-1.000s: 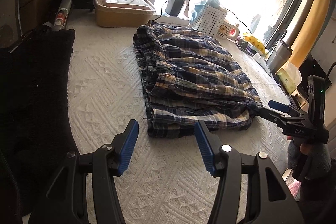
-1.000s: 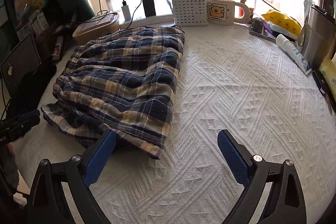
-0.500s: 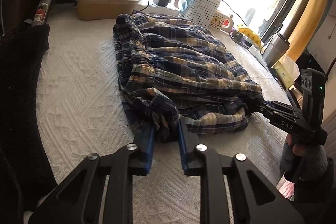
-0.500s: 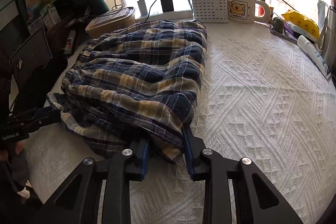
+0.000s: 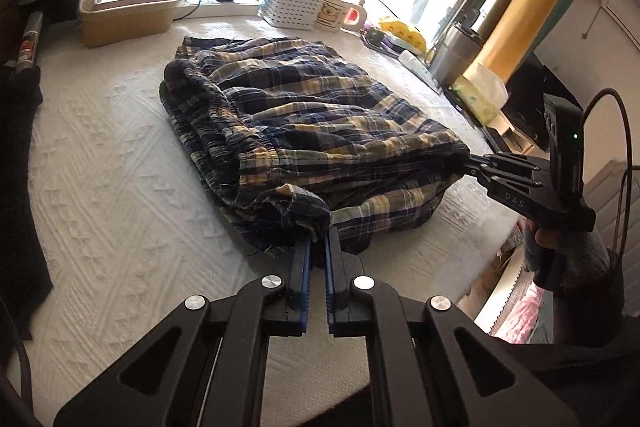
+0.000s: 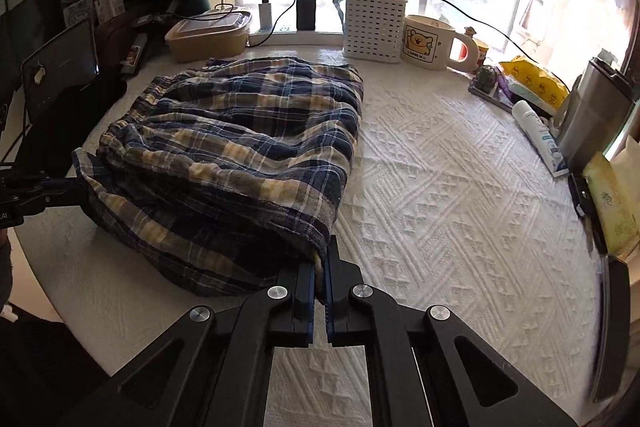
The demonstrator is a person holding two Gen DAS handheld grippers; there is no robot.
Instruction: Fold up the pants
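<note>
Blue-and-yellow plaid pants [image 5: 304,115] lie folded in a thick pile on the white textured cloth [image 5: 120,155]. My left gripper [image 5: 318,243] is closing on the near left corner of the pile, a bunched hem pinched between its blue pads. In the right wrist view the pants [image 6: 240,147] fill the left half, and my right gripper [image 6: 323,255] is closing on the near right corner, fabric clamped between its jaws. Each view shows the other gripper at the pile's opposite corner: the right gripper [image 5: 474,163] and the left gripper [image 6: 68,187]. The near edge is slightly lifted.
Along the window stand a tan lidded box [image 6: 208,37], a white perforated basket [image 6: 374,27], a bear mug [image 6: 430,43] and chargers with cables. A steel tumbler [image 6: 596,115], a tube [image 6: 540,139] and tissue packs line the right edge. Dark cloth [image 5: 20,147] lies at left.
Both grippers went from wide open in front of the pile to closed on its two near corners. The near edge of the pants is now gathered and raised a little.
</note>
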